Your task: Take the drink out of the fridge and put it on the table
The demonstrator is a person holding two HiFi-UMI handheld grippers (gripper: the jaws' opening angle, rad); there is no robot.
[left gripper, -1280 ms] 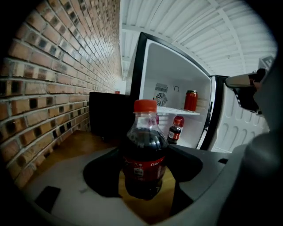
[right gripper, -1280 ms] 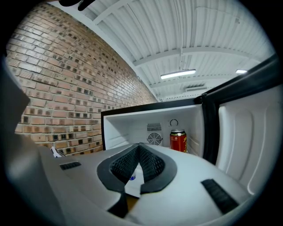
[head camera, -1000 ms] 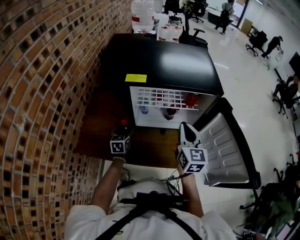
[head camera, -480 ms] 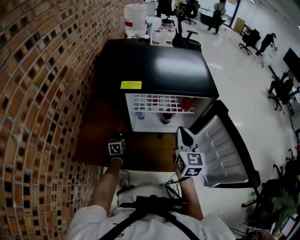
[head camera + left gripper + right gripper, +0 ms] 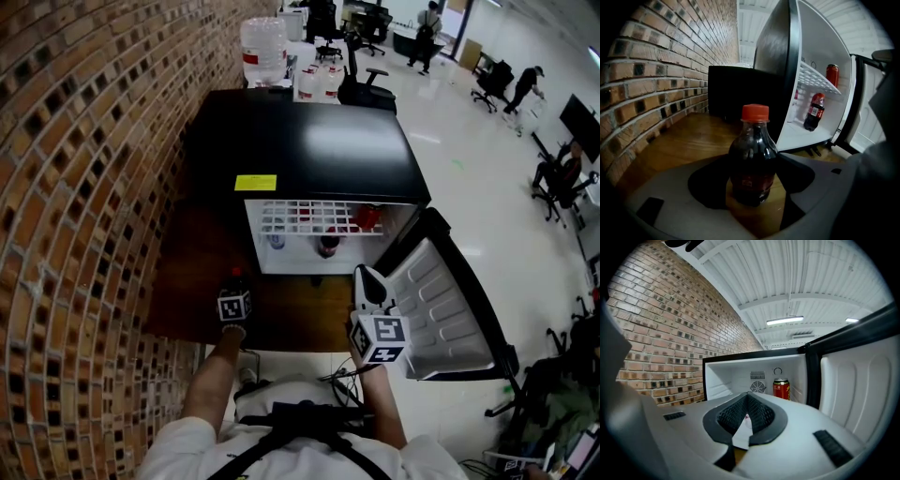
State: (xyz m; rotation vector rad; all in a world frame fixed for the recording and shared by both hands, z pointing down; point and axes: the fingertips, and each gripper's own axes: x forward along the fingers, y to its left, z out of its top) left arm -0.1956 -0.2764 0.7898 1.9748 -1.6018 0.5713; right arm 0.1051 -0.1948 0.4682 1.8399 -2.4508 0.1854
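Note:
A small cola bottle (image 5: 752,157) with a red cap stands upright between the jaws of my left gripper (image 5: 752,164), whose dark pads press on both its sides. In the head view the bottle (image 5: 234,278) and left gripper (image 5: 234,292) are over the low wooden tabletop (image 5: 192,281), left of the open black fridge (image 5: 309,150). My right gripper (image 5: 371,281) hangs in front of the open fridge door (image 5: 441,300). Its jaws are together with nothing in them, seen in its own view as the right gripper (image 5: 747,401).
Inside the fridge are another cola bottle (image 5: 814,111), a red can (image 5: 781,388) and a white wire shelf (image 5: 314,217). A brick wall (image 5: 84,187) runs along the left. A water jug (image 5: 262,47) and office chairs stand behind the fridge, with people far off.
The head view has tilted, so the fridge sits higher in the picture. My left gripper with the bottle stays near the fridge's front left corner. The right gripper has hardly moved.

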